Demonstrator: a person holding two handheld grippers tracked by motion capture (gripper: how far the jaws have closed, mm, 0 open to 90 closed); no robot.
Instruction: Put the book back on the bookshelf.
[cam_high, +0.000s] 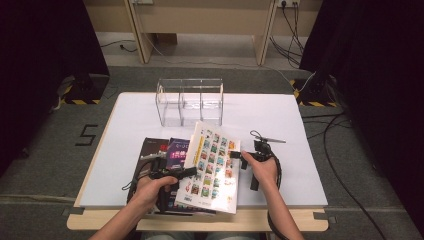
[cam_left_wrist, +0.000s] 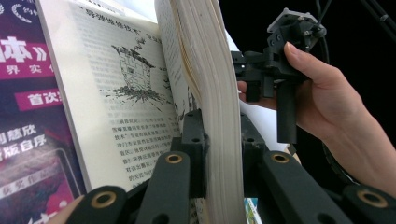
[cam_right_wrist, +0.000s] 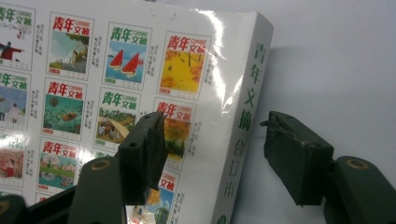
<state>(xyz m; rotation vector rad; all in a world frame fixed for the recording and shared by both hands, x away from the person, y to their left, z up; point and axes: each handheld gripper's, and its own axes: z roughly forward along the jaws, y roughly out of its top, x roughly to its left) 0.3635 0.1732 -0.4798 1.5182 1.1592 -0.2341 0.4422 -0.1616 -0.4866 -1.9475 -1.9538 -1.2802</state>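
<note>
We are gripping a thick block of pages of the white book (cam_left_wrist: 212, 93) between the jaws of the left hand-held gripper (cam_left_wrist: 223, 140), whose pads are pressing on the pages from both sides; the book is standing partly open and tilted up off the counter (cam_high: 280, 115), its illustrated inner page facing left in the left gripper view. The right hand-held gripper (cam_right_wrist: 212, 149) is standing with its jaws apart, one in front of the cover, the other beyond the spine edge, neither pressing on it as far as we can tell. In the high view the white book (cam_high: 212, 167) is rising near the counter's front edge, overlapping a purple book (cam_high: 177, 150) and a dark book (cam_high: 151, 150). A clear three-compartment box (cam_high: 190, 101) is standing farther back, well apart.
</note>
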